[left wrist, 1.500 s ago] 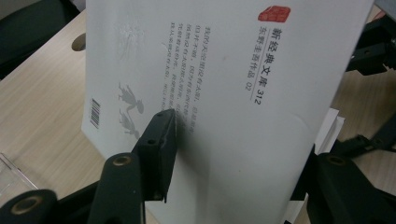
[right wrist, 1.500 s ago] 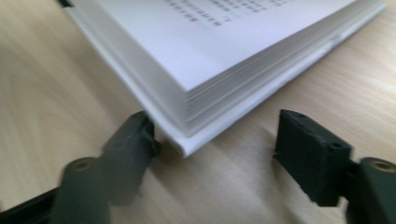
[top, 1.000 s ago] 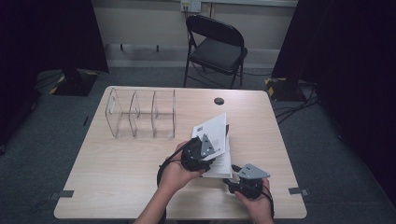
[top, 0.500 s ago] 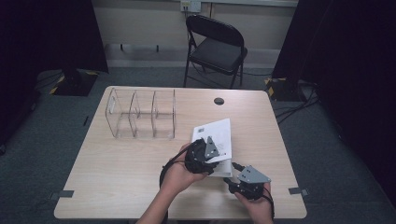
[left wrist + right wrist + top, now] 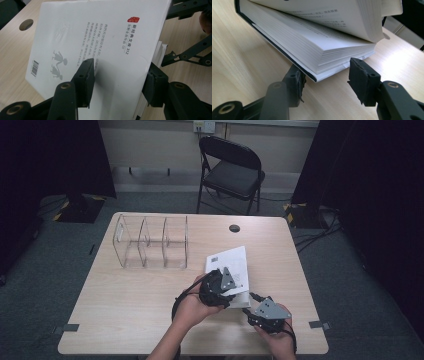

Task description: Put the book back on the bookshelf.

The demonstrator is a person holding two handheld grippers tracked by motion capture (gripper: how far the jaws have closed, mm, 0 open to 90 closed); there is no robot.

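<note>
Book (image 5: 231, 268) lies on bench (image 5: 125, 295) near front edge, left claw (image 5: 117, 82) clamping its lifted white cover, right claw (image 5: 325, 75) part-open and just closing around lower corner, untouched; seat pads squarely before lifting.

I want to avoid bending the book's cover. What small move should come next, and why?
Probably close the right gripper onto the lower page block. The book lies on the table, its white cover lifted by the left gripper, while the right jaws, just closing, straddle the corner without pressing it.
</note>
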